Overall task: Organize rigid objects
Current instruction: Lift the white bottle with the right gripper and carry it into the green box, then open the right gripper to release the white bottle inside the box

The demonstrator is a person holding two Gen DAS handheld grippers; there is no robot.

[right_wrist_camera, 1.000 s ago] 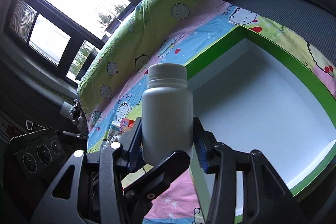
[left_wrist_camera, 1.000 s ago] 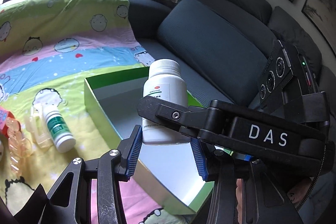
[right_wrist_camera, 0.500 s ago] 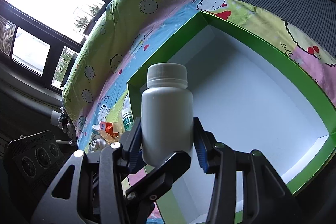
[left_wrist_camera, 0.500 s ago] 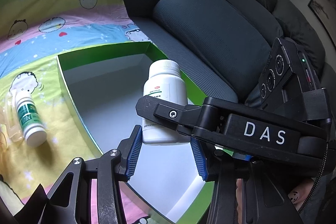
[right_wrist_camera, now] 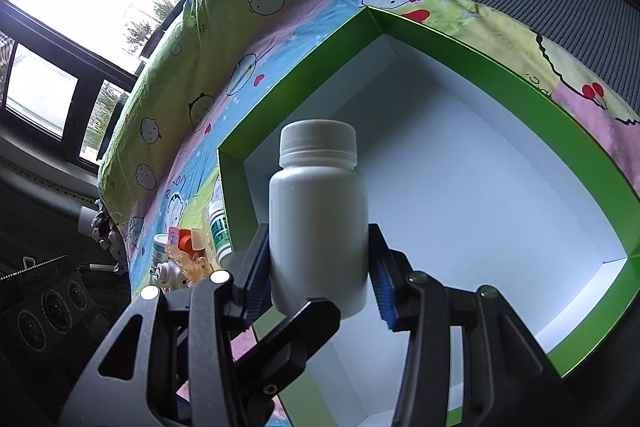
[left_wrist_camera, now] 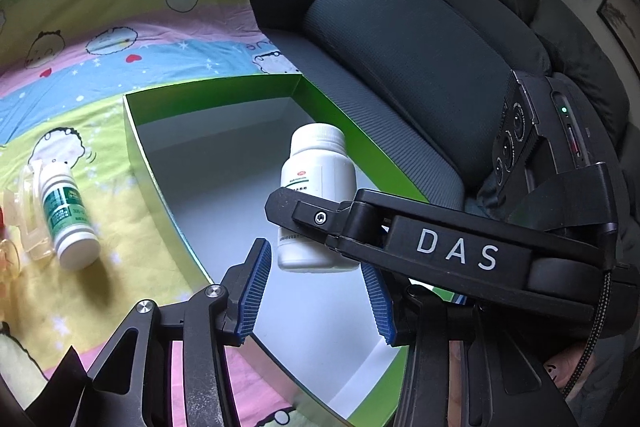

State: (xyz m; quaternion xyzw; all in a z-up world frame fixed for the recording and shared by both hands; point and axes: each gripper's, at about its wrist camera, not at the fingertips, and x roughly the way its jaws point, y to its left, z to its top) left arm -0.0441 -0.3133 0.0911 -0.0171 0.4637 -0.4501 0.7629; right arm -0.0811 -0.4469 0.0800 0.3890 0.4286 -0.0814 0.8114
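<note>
A white pill bottle [right_wrist_camera: 318,223] with a ribbed cap stands upright between the blue pads of my right gripper [right_wrist_camera: 320,267], which is shut on it above the green box [right_wrist_camera: 500,67] with its white floor. In the left wrist view the same bottle [left_wrist_camera: 318,187] shows its label, and the right gripper's black body [left_wrist_camera: 460,251] crosses in front. My left gripper [left_wrist_camera: 316,295] is open, its pads apart on either side below the bottle, not touching it.
A green-labelled white bottle [left_wrist_camera: 66,215] lies on the cartoon-print sheet [left_wrist_camera: 120,27] left of the box, beside clear plastic packaging [left_wrist_camera: 28,211]. Several small items [right_wrist_camera: 180,251] lie left of the box. Dark sofa cushions [left_wrist_camera: 420,67] stand behind.
Both grippers have moved over the green box with the bottle. The box now fills more of both views. The right gripper's hold is unchanged.
</note>
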